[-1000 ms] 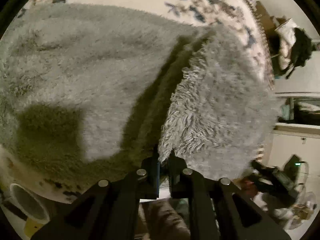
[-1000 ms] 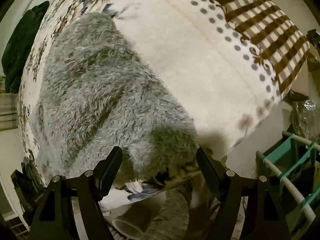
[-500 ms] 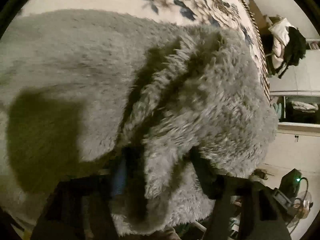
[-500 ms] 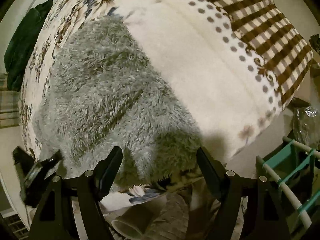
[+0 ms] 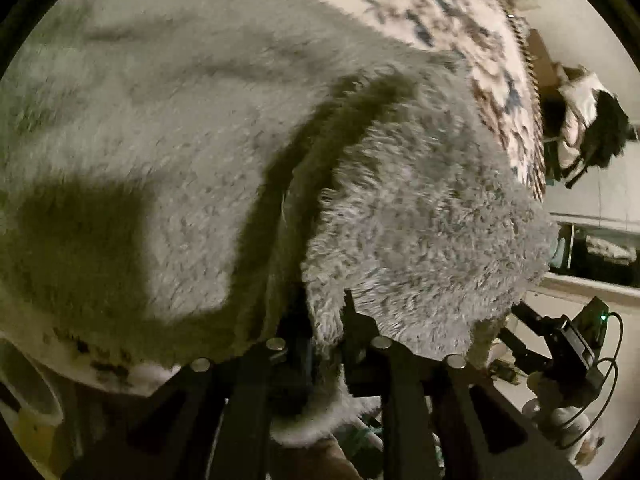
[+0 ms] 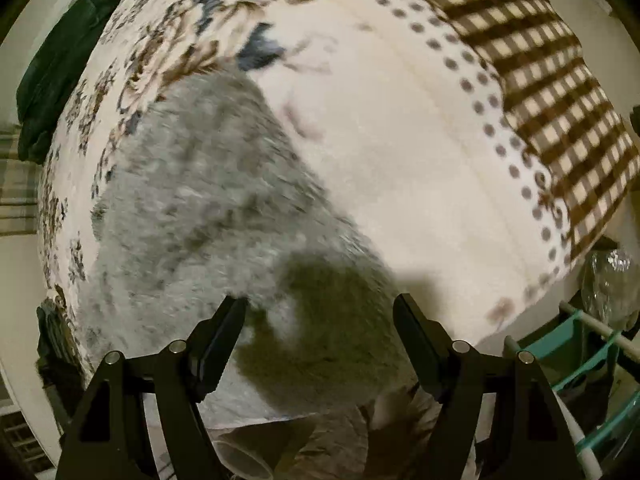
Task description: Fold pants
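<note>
The grey fluffy pants point(image 5: 168, 128) lie spread on a bed with a cream floral cover point(image 5: 436, 4). My left gripper point(image 5: 326, 320) is shut on an edge of the pants and holds a flap point(image 5: 420, 220) lifted over the flat part. In the right wrist view the pants point(image 6: 208, 208) lie on the cover's left side. My right gripper point(image 6: 320, 316) is open and empty, just above the near end of the pants, with fabric between the spread fingers.
A brown checked blanket point(image 6: 560, 92) lies at the bed's far right. A dark green garment point(image 6: 60, 64) sits at the far left. A teal drying rack point(image 6: 580, 356) stands at the right, beside the bed. Clothes point(image 5: 592, 120) hang past the bed's edge.
My left gripper opened briefly over the pants' edge, then shut on it again and lifted the flap. My right gripper moved forward over the near end of the pants, still open.
</note>
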### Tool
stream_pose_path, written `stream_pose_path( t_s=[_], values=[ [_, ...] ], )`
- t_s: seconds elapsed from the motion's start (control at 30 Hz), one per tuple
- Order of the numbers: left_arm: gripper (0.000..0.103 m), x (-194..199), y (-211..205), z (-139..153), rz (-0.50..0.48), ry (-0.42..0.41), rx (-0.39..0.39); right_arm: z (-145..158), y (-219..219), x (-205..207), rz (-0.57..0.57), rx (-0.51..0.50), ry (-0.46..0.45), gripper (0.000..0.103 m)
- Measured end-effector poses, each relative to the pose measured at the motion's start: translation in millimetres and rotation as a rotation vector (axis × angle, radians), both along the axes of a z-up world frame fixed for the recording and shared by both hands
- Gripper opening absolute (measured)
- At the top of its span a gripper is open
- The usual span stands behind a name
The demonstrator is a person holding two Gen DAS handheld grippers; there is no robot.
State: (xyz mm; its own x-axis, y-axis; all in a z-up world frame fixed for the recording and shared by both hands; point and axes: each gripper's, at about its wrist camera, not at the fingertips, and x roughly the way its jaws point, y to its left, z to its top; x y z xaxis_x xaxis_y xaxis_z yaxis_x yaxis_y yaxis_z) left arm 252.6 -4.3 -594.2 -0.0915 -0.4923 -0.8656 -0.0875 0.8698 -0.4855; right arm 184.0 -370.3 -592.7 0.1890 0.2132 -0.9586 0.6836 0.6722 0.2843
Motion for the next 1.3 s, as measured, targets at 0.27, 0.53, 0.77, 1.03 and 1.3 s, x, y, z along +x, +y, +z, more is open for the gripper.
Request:
stream_pose_path(
  t_s=[0.27, 0.53, 0.77, 1.03, 1.3],
  values=[
    [0.056, 44.2, -5.3, 58.6, 0.021, -0.152, -0.039, 20.8, -23.9, 39.1, 0.076, -0.068, -0.046, 0.079],
    [0.05, 114.2, -85.4, 8.0, -0.184, -0.182, -0.024, -19.0, -59.4, 65.1, -0.024, 0.051, -0.037, 0.079],
    [0.011, 99.8, -43.1, 28.8, -0.074, -0.282, -0.006, -7.8, -48.2, 90.9, 0.038, 0.025, -0.139, 0.044],
    [0.017, 110.3, -43.0, 9.1, -0.017, -0.232, 0.022, -14.6, -35.7, 113.7, 0.125, -0.054, -0.044, 0.05],
    [0.071, 68.8, -40.8, 53.0, -0.04, -0.256, 0.133, 36.4, 17.4, 110.0, 0.257, -0.254, -0.027, 0.092]
  ],
)
